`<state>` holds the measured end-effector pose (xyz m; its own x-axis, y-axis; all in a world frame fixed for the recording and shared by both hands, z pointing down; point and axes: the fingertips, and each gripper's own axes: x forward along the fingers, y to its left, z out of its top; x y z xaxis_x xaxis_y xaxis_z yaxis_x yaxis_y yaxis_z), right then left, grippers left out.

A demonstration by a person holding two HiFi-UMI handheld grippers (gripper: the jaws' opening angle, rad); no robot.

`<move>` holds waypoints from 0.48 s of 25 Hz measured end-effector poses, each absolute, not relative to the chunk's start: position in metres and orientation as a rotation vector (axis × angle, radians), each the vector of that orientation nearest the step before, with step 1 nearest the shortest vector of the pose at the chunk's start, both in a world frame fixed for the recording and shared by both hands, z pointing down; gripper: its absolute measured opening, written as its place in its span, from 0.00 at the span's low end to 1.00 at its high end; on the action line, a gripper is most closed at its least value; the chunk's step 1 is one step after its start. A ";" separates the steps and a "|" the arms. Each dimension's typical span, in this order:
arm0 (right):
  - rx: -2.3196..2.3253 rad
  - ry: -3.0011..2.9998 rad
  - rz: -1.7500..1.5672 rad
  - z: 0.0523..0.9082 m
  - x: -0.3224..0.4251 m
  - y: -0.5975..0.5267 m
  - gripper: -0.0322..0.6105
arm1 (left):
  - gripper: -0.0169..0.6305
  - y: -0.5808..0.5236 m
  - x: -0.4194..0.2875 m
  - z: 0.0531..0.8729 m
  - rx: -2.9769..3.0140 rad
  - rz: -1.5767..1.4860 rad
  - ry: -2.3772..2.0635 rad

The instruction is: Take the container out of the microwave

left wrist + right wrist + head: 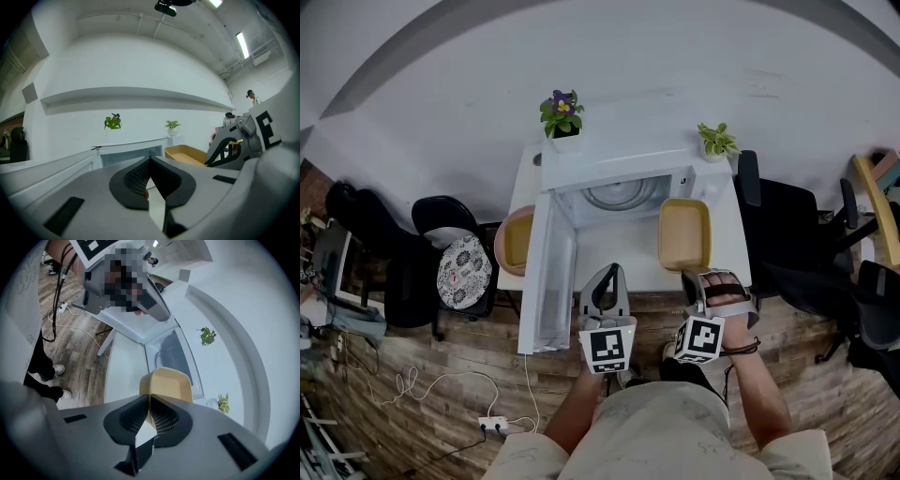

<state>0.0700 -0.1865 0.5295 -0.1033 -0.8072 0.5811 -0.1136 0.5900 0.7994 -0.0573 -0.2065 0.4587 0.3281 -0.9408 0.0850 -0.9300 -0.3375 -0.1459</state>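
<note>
The yellow container (pixel 684 234), already outside the microwave (pixel 619 178) over the surface (pixel 623 248) at its right, appears light, rigid and smooth-walled; right tongs (pixel 149 400) pinch its near rim, the soundest hold, left tongs (pixel 150 161) closed, empty.

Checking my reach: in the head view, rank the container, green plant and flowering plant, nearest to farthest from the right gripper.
1. Container: clamped in the right gripper, front right.
2. Green plant: back right, atop the microwave.
3. Flowering plant: back left, atop the microwave.
</note>
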 end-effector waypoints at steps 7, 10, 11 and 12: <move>0.808 -1.592 -0.751 0.523 0.064 -0.188 0.10 | 0.04 -0.206 -0.064 0.451 -2.457 -0.204 1.779; 0.826 -1.602 -0.764 0.520 0.059 -0.190 0.10 | 0.04 -0.205 -0.066 0.450 -2.449 -0.192 1.785; 0.828 -1.604 -0.770 0.518 0.058 -0.190 0.10 | 0.04 -0.204 -0.067 0.449 -2.448 -0.182 1.785; 0.829 -1.605 -0.773 0.517 0.057 -0.190 0.10 | 0.04 -0.204 -0.067 0.448 -2.446 -0.169 1.783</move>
